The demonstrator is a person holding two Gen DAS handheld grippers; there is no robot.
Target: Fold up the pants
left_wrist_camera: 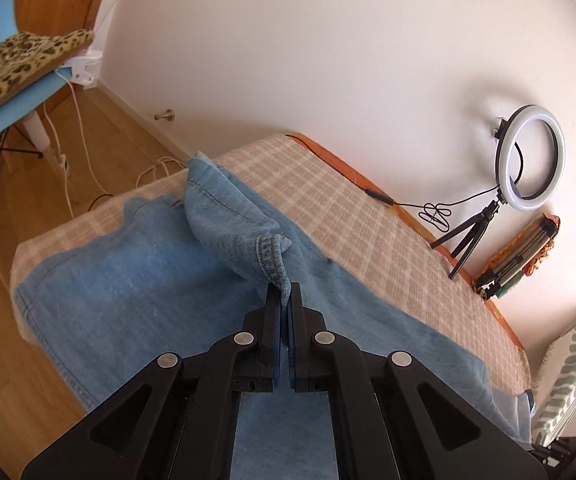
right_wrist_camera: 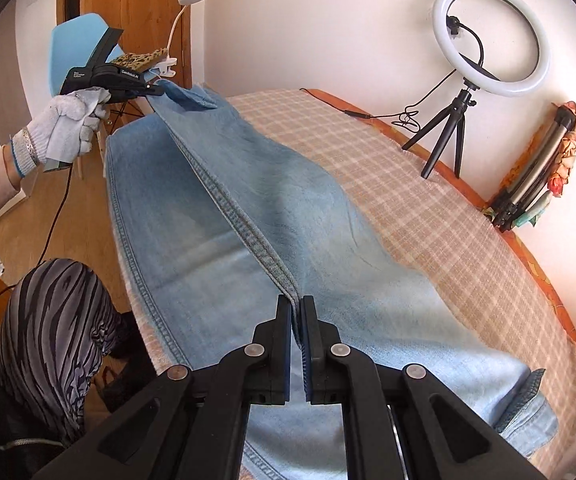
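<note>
Denim jeans (right_wrist_camera: 248, 208) hang lifted by one seam edge, our left claw (left_wrist_camera: 284, 292) and right claw (right_wrist_camera: 296, 306) both clamped on it; next we carry it across the bed (right_wrist_camera: 428, 208), folding lengthwise

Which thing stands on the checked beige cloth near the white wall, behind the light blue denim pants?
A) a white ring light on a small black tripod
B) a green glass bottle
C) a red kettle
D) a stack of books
A: the white ring light on a small black tripod stands on the checked beige cloth by the wall, beyond the light blue denim pants; no kettle, bottle or books show.
</note>
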